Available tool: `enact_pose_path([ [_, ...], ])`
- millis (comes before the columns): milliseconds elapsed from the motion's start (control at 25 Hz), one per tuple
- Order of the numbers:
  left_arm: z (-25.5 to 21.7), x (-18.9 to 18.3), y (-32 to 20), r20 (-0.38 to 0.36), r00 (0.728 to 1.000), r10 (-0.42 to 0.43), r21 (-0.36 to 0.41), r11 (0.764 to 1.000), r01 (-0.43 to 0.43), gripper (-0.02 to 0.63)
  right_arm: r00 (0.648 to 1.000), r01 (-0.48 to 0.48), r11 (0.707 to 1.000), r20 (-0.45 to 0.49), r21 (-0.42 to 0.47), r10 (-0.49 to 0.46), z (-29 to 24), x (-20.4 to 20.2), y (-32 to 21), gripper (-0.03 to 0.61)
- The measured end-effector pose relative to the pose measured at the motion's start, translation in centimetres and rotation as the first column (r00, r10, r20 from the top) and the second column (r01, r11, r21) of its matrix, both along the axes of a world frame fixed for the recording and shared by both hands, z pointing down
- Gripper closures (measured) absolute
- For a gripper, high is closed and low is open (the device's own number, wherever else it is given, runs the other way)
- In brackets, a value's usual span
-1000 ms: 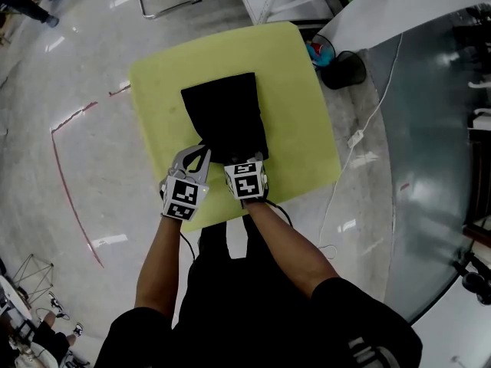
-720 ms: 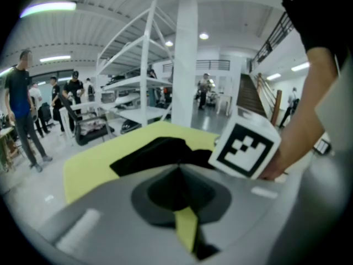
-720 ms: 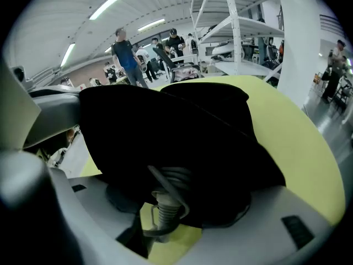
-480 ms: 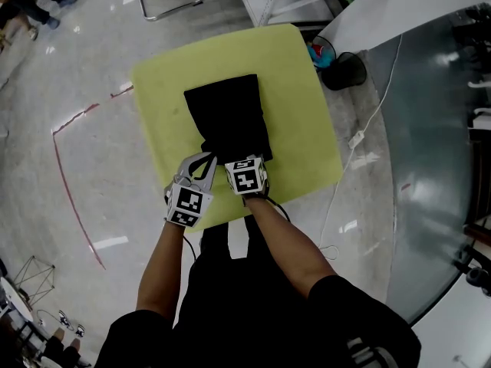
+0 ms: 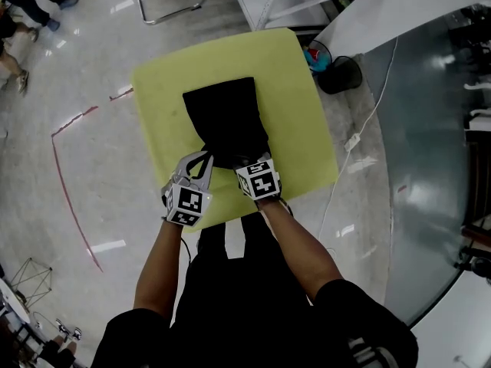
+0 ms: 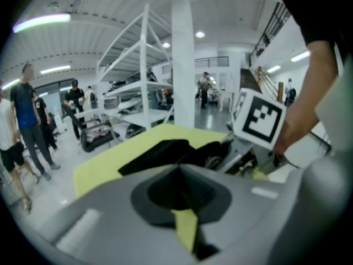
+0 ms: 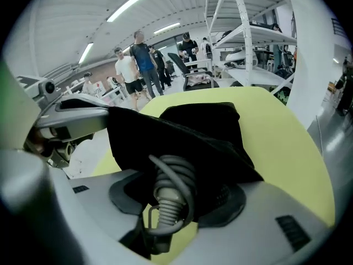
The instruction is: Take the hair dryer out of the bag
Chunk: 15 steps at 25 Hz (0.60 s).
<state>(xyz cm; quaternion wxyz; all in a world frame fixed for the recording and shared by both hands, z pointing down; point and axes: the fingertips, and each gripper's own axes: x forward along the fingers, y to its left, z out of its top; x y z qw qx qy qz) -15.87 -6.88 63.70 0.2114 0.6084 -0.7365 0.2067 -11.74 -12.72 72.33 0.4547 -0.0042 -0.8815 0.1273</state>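
Right gripper (image 5: pixel 253 169) clamped on hair dryer (image 7: pixel 167 195): grey ribbed cord boot with coiled cord, rest hidden inside black fabric bag (image 5: pixel 224 117) on yellow-green table (image 5: pixel 295 90). Left gripper (image 6: pixel 177 175) jaws closed beside bag's near corner.

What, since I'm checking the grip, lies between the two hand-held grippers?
The black bag: its near end lies between the left hand-held gripper and the right hand-held gripper, in the head view.

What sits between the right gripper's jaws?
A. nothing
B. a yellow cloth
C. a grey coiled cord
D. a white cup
C: the right gripper has a grey coiled cord between its jaws, coming out of the black bag.
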Motion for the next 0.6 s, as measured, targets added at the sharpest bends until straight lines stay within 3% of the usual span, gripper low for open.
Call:
enact_pose_path([
  [600, -0.9, 1.3, 0.2, 0.082, 0.996, 0.021, -0.032, 0.999, -0.018, 0.603, 0.995, 0.087, 0.995, 0.055, -0.057, -0.084, -4.1, 5.8, 1.2, 0.357],
])
